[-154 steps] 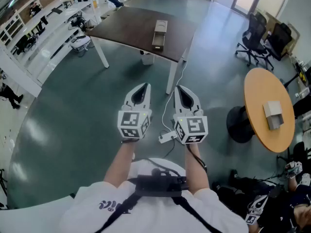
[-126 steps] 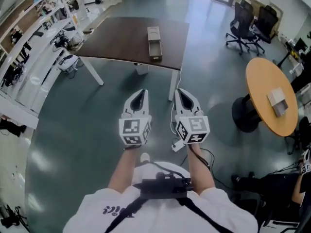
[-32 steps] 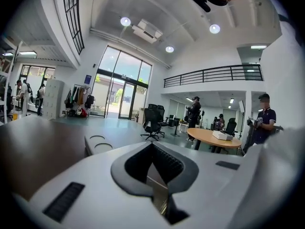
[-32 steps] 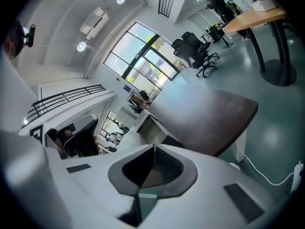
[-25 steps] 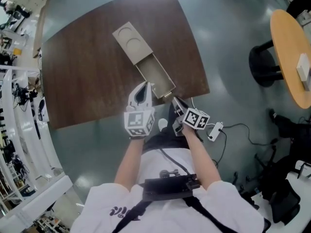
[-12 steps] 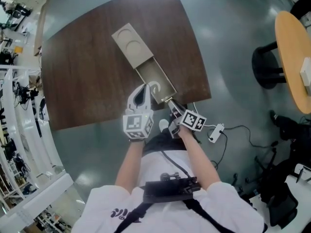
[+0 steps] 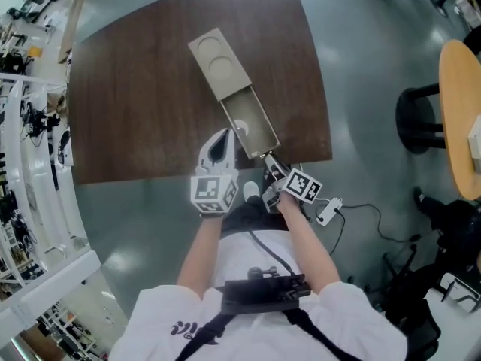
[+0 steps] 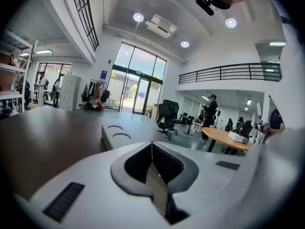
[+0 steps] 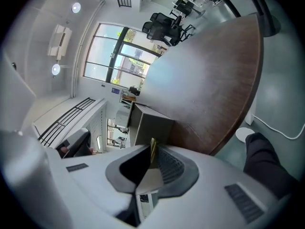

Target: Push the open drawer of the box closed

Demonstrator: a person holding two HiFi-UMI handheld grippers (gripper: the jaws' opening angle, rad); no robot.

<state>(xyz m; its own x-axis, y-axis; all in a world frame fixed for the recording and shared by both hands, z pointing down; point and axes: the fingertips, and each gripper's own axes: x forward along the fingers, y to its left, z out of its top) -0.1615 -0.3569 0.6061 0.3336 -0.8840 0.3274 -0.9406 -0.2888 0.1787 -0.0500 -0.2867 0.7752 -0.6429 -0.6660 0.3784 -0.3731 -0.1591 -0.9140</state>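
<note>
The drawer (image 7: 252,126) juts from the box (image 7: 219,65) toward the near edge of the counter (image 7: 135,104). The right claw (image 7: 269,159), jaws pressed together, sits at its front panel; the push should run squarely along the box's length. The left claw (image 7: 220,143), likewise pressed together, hovers just left.

The table (image 7: 150,89) is showing dark brown wood with thin streaks. The box (image 7: 218,60) and its drawer (image 7: 254,126) are looking pale tan. The left gripper (image 7: 222,134) and right gripper (image 7: 265,156) are shining white, with black-and-white square marks on them. The floor (image 7: 361,66) is looking grey-green. On the right, a round table (image 7: 460,126) is glowing orange.
</note>
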